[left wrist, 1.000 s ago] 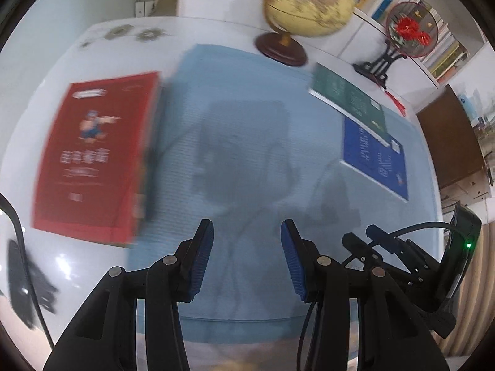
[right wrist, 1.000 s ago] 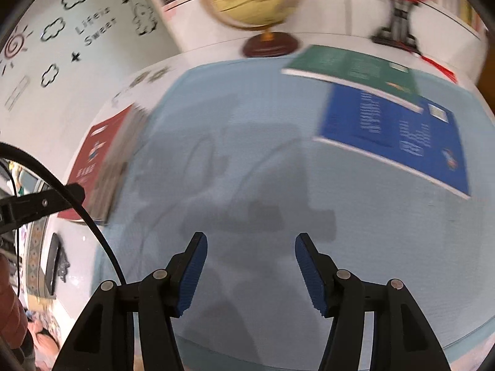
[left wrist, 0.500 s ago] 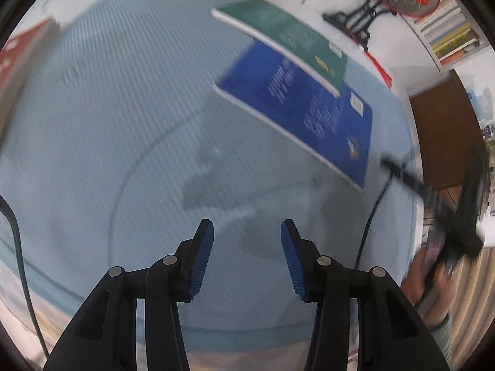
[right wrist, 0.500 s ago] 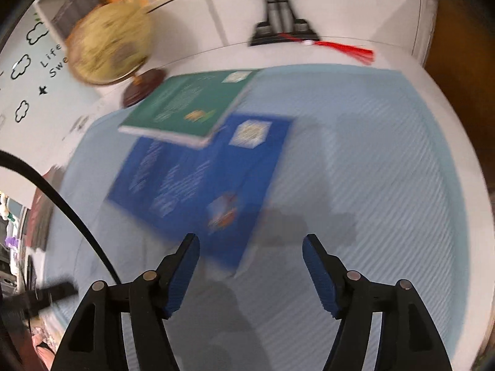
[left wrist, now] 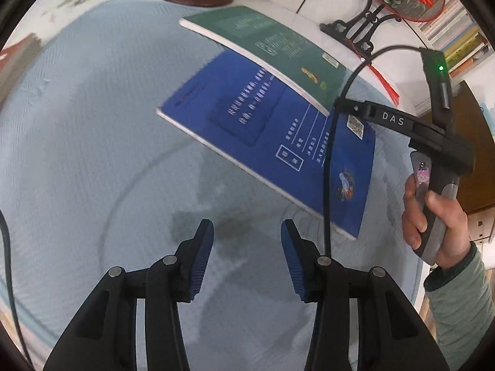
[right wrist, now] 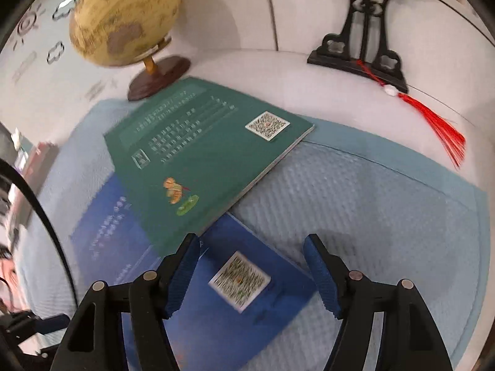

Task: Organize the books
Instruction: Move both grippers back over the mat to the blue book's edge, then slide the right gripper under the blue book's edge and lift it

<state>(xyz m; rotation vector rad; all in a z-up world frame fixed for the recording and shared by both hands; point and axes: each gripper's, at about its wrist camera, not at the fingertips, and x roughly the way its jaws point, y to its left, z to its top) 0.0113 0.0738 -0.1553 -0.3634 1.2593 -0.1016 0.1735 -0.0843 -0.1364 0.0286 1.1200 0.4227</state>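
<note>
A green book lies partly on top of a blue book on a light blue mat. My right gripper hovers open over the blue book's near corner with the square code label, its jaws standing apart on either side of that corner and its pads clear of the book. In the left wrist view the green book and blue book lie ahead. My left gripper is open over bare mat just short of the blue book's near edge, with nothing between its fingers.
A globe on a wooden base and a black ornament stand with a red tassel stand behind the books. A red book stack lies far left. A hand holds the right gripper's handle.
Both views have swept away from the red book towards the green and blue books, which are now close. The right jaws stand wider than a second ago. The left jaws are unchanged.
</note>
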